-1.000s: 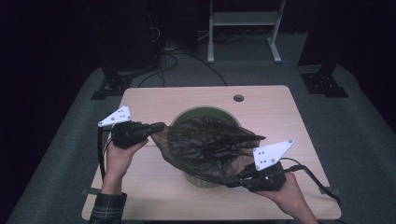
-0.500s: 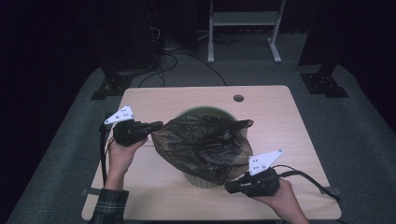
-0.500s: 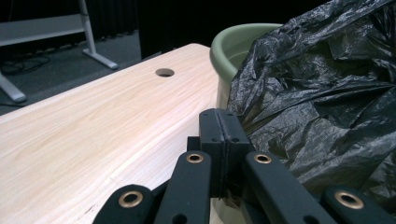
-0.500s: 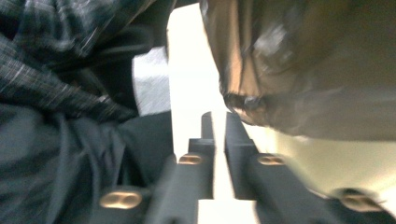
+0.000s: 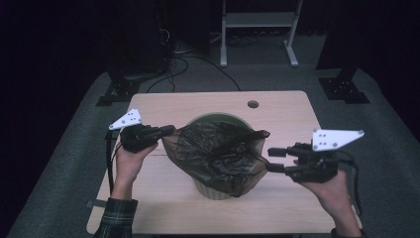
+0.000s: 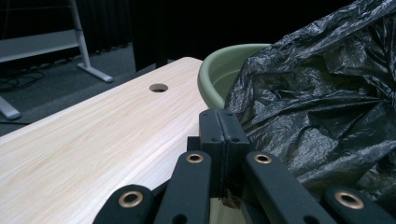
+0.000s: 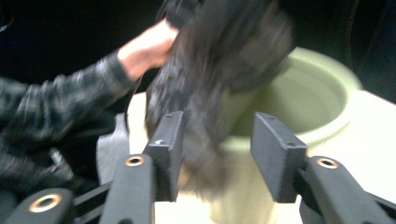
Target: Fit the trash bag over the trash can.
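While draped over green bin | black bag | inside hidden

Black bag blurred, bin mostly covered

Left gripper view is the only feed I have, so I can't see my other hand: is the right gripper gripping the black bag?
Observer: No. The right gripper has just been opening its jaws. In the high view they stand apart at the edge of the black bag, and the pads are not pressing on it.
Operator: Does the bag cover the bin's whole mouth?
Observer: No. The far rim of the green bin is bare, and the bag hangs down its near side.
Operator: Where is the right gripper pointing?
Observer: The right gripper view looks across the bin toward your left hand.
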A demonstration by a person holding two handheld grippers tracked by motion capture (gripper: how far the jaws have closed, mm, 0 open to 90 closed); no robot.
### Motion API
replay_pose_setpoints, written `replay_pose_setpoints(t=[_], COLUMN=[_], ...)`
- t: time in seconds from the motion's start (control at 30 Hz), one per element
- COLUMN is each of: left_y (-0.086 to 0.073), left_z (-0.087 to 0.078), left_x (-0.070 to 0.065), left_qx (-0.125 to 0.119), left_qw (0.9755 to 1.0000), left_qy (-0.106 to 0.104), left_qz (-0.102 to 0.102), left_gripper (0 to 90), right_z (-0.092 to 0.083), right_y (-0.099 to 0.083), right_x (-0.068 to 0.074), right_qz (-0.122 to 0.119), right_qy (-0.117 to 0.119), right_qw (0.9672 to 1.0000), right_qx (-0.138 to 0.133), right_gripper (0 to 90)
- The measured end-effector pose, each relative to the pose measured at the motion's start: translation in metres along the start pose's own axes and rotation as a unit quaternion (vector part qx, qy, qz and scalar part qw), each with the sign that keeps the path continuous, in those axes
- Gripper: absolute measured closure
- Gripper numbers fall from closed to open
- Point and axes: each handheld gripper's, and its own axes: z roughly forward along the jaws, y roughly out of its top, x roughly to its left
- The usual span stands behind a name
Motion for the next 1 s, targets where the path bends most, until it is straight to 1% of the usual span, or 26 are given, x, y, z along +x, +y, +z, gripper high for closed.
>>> replay_pose_setpoints(t=[0.1, 0.13, 0.17, 0.23, 0.3, 0.37, 0.4, 0.43, 0.47, 0.5, 0.53, 0.57, 0.6, 0.63, 0.7, 0.77, 0.8, 0.83, 0.87, 0.9, 0.97, 1.0], left_y=[0.000, 0.000, -0.001, -0.001, -0.001, -0.001, -0.001, -0.001, -0.001, -0.001, -0.001, -0.001, -0.001, -0.002, -0.002, 0.000, 0.000, 0.001, 0.002, 0.003, 0.001, 0.000], left_z=[0.002, 0.002, 0.002, 0.002, 0.002, 0.001, 0.002, 0.002, 0.002, 0.001, 0.001, 0.001, 0.001, 0.000, -0.001, 0.001, 0.001, 0.002, 0.004, 0.007, 0.011, 0.013], left_x=[0.000, 0.000, 0.000, 0.001, 0.001, 0.001, 0.001, 0.001, 0.001, 0.001, 0.001, 0.002, 0.002, 0.004, 0.006, 0.008, 0.008, 0.009, 0.010, 0.011, 0.014, 0.015], left_qx=[0.002, 0.002, 0.002, 0.002, 0.001, 0.001, 0.000, 0.000, 0.002, 0.003, 0.003, 0.005, 0.005, 0.006, 0.004, -0.001, -0.001, -0.003, 0.001, -0.001, 0.002, 0.010], left_qw=[1.0000, 1.0000, 1.0000, 1.0000, 1.0000, 1.0000, 1.0000, 1.0000, 1.0000, 1.0000, 1.0000, 0.9999, 0.9999, 0.9998, 0.9997, 0.9996, 0.9996, 0.9994, 0.9992, 0.9989, 0.9987, 0.9983], left_qy=[-0.001, -0.001, -0.002, -0.002, -0.002, -0.002, -0.002, -0.002, 0.000, 0.002, 0.002, 0.012, 0.012, 0.019, 0.025, 0.028, 0.028, 0.034, 0.040, 0.047, 0.051, 0.056], left_qz=[0.001, 0.001, 0.000, 0.000, 0.000, -0.001, -0.001, -0.001, 0.000, 0.000, 0.000, 0.003, 0.003, 0.002, 0.002, 0.002, 0.002, 0.005, 0.010, 0.011, 0.009, 0.011], left_gripper=[89.7, 89.7, 89.7, 89.7, 89.7, 89.7, 89.7, 89.7, 89.7, 89.7, 89.7, 89.7, 89.8, 89.8, 89.8, 89.8, 89.8, 89.8, 89.8, 89.8, 89.8, 89.8], right_z=[-0.004, -0.004, -0.003, -0.001, 0.003, 0.009, 0.011, 0.015, 0.018, 0.022, 0.024, 0.026, 0.026, 0.025, 0.022, 0.018, 0.018, 0.018, 0.020, 0.025, 0.032, 0.036], right_y=[0.023, 0.023, 0.036, 0.043, 0.046, 0.046, 0.045, 0.045, 0.043, 0.042, 0.041, 0.040, 0.040, 0.039, 0.038, 0.037, 0.037, 0.038, 0.038, 0.037, 0.033, 0.030], right_x=[-0.005, -0.005, -0.007, -0.007, -0.008, -0.008, -0.010, -0.011, -0.013, -0.015, -0.016, -0.017, -0.017, -0.024, -0.032, -0.043, -0.043, -0.048, -0.055, -0.068, -0.078, -0.085], right_qz=[-0.001, -0.001, 0.002, -0.001, 0.007, 0.012, 0.014, 0.013, 0.005, -0.004, -0.013, -0.025, -0.025, -0.040, -0.045, -0.045, -0.045, -0.049, -0.053, -0.044, -0.035, -0.028], right_qy=[-0.013, -0.013, -0.017, -0.021, -0.014, -0.023, -0.024, -0.025, -0.028, -0.028, -0.034, -0.048, -0.048, -0.076, -0.101, -0.107, -0.107, -0.111, -0.122, -0.130, -0.140, -0.145], right_qw=[0.9998, 0.9998, 0.9996, 0.9994, 0.9993, 0.9992, 0.9993, 0.9993, 0.9994, 0.9995, 0.9993, 0.9985, 0.9985, 0.9963, 0.9938, 0.9930, 0.9930, 0.9922, 0.9908, 0.9903, 0.9894, 0.9889], right_qx=[-0.014, -0.014, -0.024, -0.028, -0.032, -0.030, -0.027, -0.023, -0.018, -0.010, -0.003, -0.001, -0.001, 0.004, -0.004, -0.021, -0.021, -0.027, -0.028, -0.023, -0.015, -0.009], right_gripper=[45.5, 45.5, 41.2, 40.1, 38.3, 37.9, 42.3, 52.4, 65.5, 75.7, 83.9, 86.8, 86.8, 89.6, 89.7, 89.7, 89.7, 89.7, 89.6, 89.5, 88.7, 88.8])
